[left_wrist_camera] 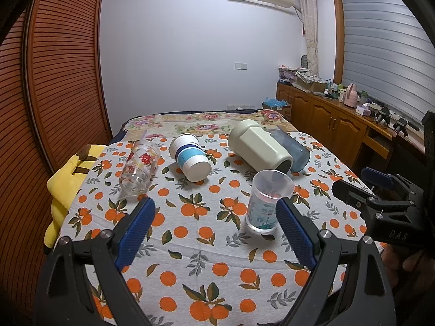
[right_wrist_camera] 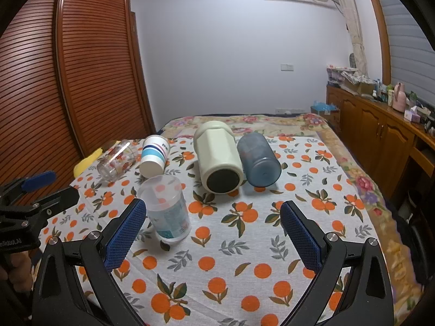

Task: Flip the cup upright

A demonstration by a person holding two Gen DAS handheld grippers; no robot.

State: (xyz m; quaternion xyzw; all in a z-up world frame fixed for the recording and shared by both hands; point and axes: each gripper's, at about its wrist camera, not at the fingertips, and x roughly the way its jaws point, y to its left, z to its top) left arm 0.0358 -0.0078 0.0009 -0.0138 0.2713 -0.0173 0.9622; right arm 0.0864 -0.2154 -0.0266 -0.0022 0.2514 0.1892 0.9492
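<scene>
- Left gripper (left_wrist_camera: pixel 214 225): jaws spread wide, holding nothing; its lower frame is cut off by the picture edge.
- Right gripper (right_wrist_camera: pixel 213 226): jaws likewise spread and bare.
- Clear plastic cup (left_wrist_camera: pixel 267 202) stands upright on the orange-print cloth (left_wrist_camera: pixel 190 258), at 1 o'clock of the left gripper, just beside its right finger; its printed label is too blurred to read.
- Beyond, lying on their sides: patterned glass (left_wrist_camera: pixel 138 167) at 11 o'clock, striped paper cup (left_wrist_camera: pixel 190 157) at 12, cream flask (left_wrist_camera: pixel 258 146) at 1.
- Blue tumbler (left_wrist_camera: pixel 295 149) is mostly hidden behind the flask in the left view.
</scene>
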